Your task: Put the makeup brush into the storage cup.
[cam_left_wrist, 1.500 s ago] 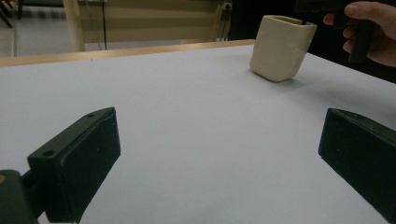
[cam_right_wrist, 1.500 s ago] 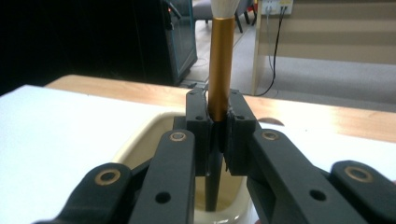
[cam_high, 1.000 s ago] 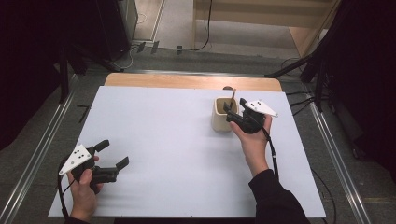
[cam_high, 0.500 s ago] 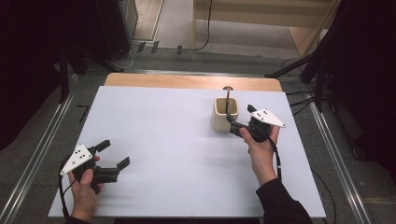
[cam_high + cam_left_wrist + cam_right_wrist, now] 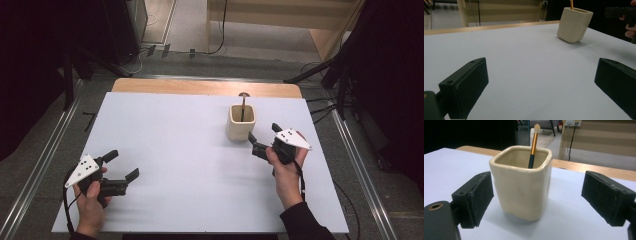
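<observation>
The right gripper (image 5: 261,145) hovers low over the white table (image 5: 170,150) with its jaws wide apart and nothing between the pads; they have just been opening. In the right gripper view the two black jaws frame the cream cup (image 5: 522,183), which stands a little beyond them, touched by neither. The cup is a square-mouthed ceramic holder with rounded corners, upright on the tabletop near the far right part of the table, just beside the right gripper. Inside it stands one makeup brush (image 5: 533,145), leaning against the far wall, its dark lower handle in the cup, its orange shaft and pale tip rising above the rim. The left gripper (image 5: 120,167) is held well apart at the near left corner, its jaws spread open and empty above bare tabletop.
</observation>
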Demonstrator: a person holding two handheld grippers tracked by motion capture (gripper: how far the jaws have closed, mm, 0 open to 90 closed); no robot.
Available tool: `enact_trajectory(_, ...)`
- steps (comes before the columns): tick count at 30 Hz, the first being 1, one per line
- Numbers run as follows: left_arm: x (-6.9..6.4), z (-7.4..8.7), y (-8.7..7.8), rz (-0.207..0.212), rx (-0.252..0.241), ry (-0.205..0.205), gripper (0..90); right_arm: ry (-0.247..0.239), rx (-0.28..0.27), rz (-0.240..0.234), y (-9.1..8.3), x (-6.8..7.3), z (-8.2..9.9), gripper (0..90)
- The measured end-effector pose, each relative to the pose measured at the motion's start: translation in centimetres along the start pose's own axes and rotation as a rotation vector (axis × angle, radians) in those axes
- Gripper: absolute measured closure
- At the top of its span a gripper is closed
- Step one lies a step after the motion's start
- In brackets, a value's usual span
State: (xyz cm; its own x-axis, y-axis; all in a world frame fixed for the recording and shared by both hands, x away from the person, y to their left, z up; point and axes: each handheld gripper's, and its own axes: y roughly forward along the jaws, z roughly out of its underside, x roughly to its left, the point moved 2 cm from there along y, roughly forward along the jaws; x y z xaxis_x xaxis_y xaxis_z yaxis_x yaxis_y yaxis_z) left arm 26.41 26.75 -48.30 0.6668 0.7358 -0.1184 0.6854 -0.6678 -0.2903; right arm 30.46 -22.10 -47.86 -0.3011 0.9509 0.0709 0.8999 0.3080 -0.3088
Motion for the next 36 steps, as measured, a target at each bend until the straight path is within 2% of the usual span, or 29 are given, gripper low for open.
enact_trajectory(7,-0.1,0.0,0.0,0.000,-0.001,0.000,0.0,-0.038,0.014,-0.014,-1.1,0.1,0.9,0.0)
enact_trajectory(18,-0.1,-0.1,0.0,0.002,-0.005,0.002,0.0,-0.036,0.012,-0.024,-3.0,-0.3,2.9,0.0)
enact_trajectory(36,0.0,-0.1,-0.1,-0.005,-0.007,0.004,0.0,-0.043,-0.001,-0.018,-6.2,-1.4,4.5,0.0)
